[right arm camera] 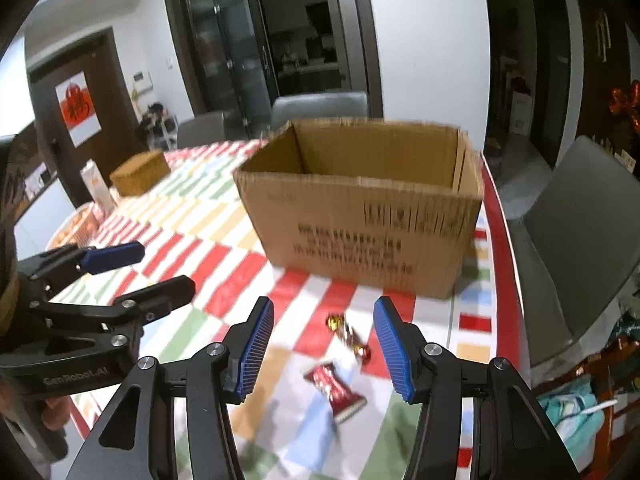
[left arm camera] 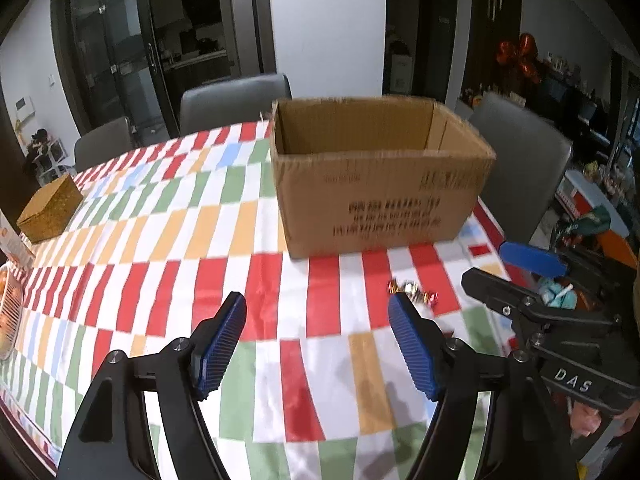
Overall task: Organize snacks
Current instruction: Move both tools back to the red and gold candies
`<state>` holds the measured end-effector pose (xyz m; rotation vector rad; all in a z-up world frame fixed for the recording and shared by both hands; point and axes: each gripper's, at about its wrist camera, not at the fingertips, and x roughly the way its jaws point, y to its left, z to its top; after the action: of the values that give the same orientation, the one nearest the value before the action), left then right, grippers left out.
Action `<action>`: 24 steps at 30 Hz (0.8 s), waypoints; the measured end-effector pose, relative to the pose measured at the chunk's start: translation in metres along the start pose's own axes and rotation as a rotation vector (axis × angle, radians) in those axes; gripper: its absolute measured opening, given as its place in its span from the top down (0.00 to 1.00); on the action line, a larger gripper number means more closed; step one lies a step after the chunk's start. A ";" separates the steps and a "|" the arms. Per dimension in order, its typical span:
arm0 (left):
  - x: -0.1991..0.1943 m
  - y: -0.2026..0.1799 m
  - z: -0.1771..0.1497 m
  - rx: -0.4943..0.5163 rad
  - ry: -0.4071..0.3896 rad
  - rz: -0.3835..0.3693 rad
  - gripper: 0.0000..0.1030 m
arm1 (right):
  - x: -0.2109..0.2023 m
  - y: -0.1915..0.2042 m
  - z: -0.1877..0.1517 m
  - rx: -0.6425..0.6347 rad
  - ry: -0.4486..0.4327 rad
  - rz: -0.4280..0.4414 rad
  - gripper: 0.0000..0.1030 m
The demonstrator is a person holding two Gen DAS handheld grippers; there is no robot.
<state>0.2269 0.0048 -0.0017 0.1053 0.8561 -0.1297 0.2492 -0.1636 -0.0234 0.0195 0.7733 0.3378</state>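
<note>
An open cardboard box point(left arm camera: 380, 176) stands on the checkered tablecloth point(left arm camera: 160, 216); it also shows in the right wrist view point(right arm camera: 360, 216). A red snack packet point(right arm camera: 335, 389) and a small gold-and-red wrapped candy point(right arm camera: 348, 335) lie on the cloth in front of the box, between and below the right gripper's fingers. The candy also shows in the left wrist view point(left arm camera: 412, 291). My left gripper point(left arm camera: 318, 342) is open and empty above the cloth. My right gripper point(right arm camera: 323, 346) is open and empty, hovering over the snacks. Each gripper shows in the other's view: the right one point(left arm camera: 516, 276), the left one point(right arm camera: 156, 270).
A woven box point(left arm camera: 50, 208) sits at the table's left side, with a carton point(right arm camera: 96, 186) and a plate of orange food point(left arm camera: 6, 312) near it. Grey chairs point(left arm camera: 236, 100) stand behind and to the right point(right arm camera: 580, 248). The table's right edge point(right arm camera: 506, 264) is close.
</note>
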 end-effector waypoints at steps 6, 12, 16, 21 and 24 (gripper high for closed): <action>0.012 -0.006 -0.027 0.023 0.053 0.023 0.29 | 0.016 -0.004 -0.024 -0.005 0.070 0.006 0.48; 0.029 -0.010 -0.045 0.003 0.115 -0.007 0.29 | 0.035 -0.004 -0.046 -0.016 0.156 0.051 0.48; 0.044 -0.013 -0.051 -0.008 0.156 -0.022 0.29 | 0.051 -0.005 -0.055 -0.013 0.216 0.071 0.48; 0.057 -0.010 -0.059 -0.034 0.194 -0.031 0.29 | 0.071 -0.006 -0.058 -0.032 0.269 0.070 0.49; 0.061 -0.008 -0.060 -0.047 0.207 -0.033 0.29 | 0.083 -0.003 -0.058 -0.072 0.299 0.056 0.49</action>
<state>0.2207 0.0013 -0.0876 0.0609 1.0668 -0.1308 0.2652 -0.1469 -0.1224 -0.0784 1.0574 0.4274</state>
